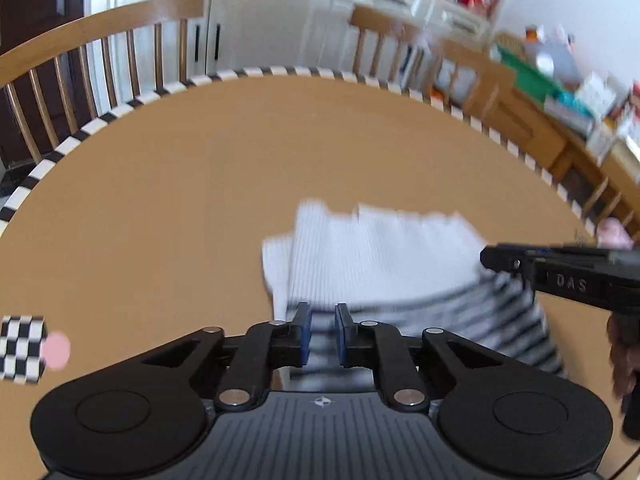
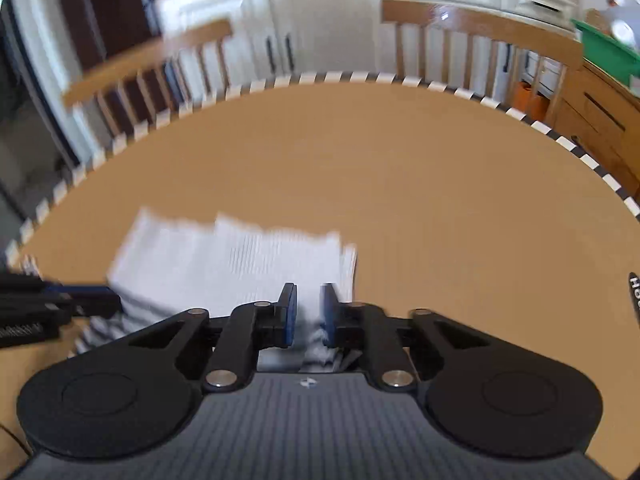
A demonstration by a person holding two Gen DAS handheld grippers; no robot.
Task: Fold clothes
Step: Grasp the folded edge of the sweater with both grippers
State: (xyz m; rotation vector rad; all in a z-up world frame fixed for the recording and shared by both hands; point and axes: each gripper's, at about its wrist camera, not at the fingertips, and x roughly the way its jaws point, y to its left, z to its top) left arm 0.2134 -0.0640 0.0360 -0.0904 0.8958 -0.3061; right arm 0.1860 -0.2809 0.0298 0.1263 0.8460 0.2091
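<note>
Here your left gripper [image 1: 323, 334] and right gripper [image 2: 307, 318] both hang over the near edge of the folded garment [image 1: 372, 256], white on top with stripes underneath, lying on the near part of the round table [image 1: 200, 184]. Each pair of fingers stands narrowly apart with cloth in the gap; whether the blue pads [image 1: 305, 334] actually pinch it, you cannot tell through the blur.

A round tan wooden table [image 1: 168, 184] with a black-and-white banded rim carries a folded white ribbed garment with grey-striped lower part [image 1: 384, 256], lying just ahead of the claw, slightly right.
</note>
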